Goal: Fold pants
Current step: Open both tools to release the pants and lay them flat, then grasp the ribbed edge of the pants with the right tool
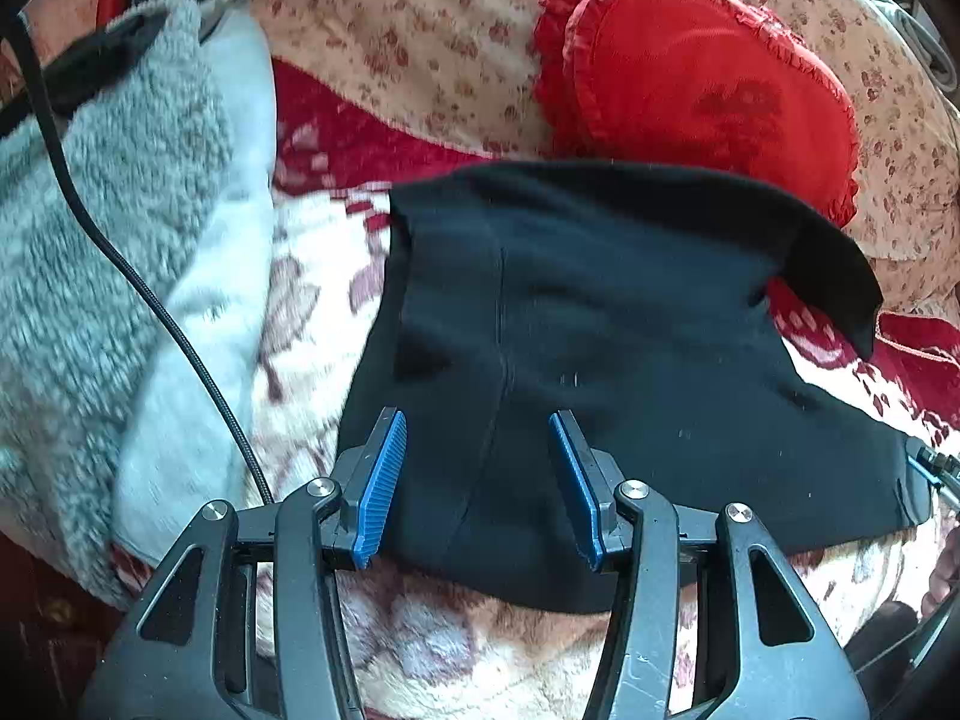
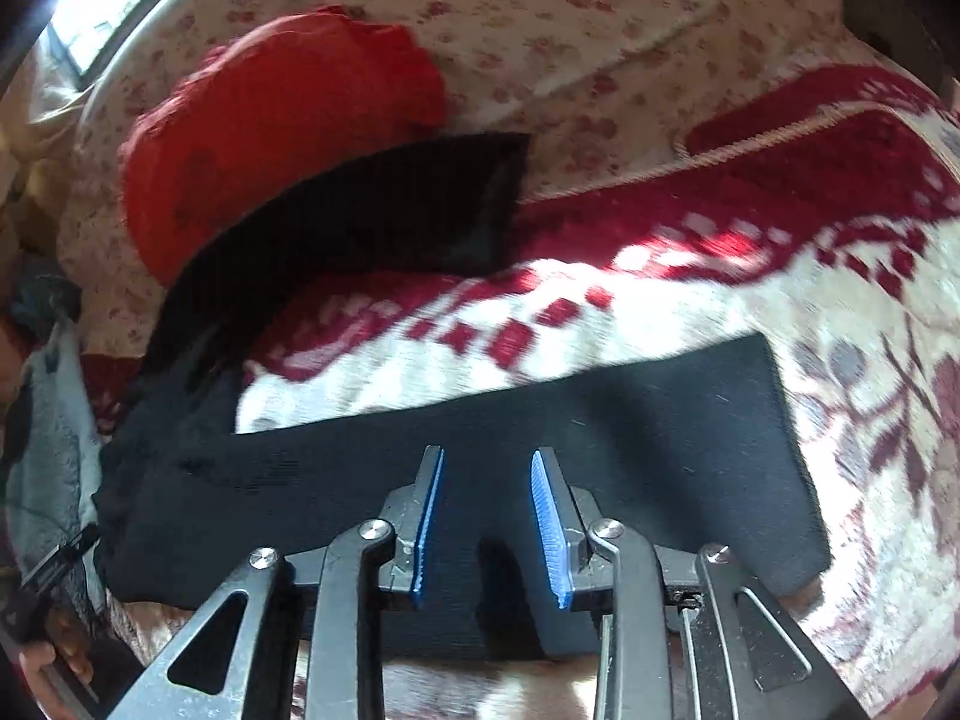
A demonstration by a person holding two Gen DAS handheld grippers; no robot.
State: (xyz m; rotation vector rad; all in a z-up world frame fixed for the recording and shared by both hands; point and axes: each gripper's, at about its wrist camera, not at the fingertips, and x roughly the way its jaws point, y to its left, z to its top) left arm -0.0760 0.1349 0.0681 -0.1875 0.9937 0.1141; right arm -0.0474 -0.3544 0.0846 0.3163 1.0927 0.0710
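The black knit pants (image 1: 600, 324) lie flat on the red-and-cream patterned blanket (image 1: 312, 300), at frame centre in both views. Left gripper (image 1: 477, 420): jaws released, pads clear of the fabric. Right gripper (image 2: 487, 459): jaws released, nothing grasped. The red ruffled heart-shaped cushion (image 1: 708, 90) sits upper right in the left wrist view.

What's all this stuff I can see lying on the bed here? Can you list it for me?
pants: one, black, spread on the patterned blanket, one leg toward the cushion
cushion: one, red, frilled, behind the pants
patterned blanket: one, cream and dark red, under the pants
floral quilt: one, cream with reddish flowers, at the back
fleece: one, grey, left of the pants
cable: one, black, across the fleece
left tongs: black, blue pads, open over the pants
right tongs: same, open over the pants
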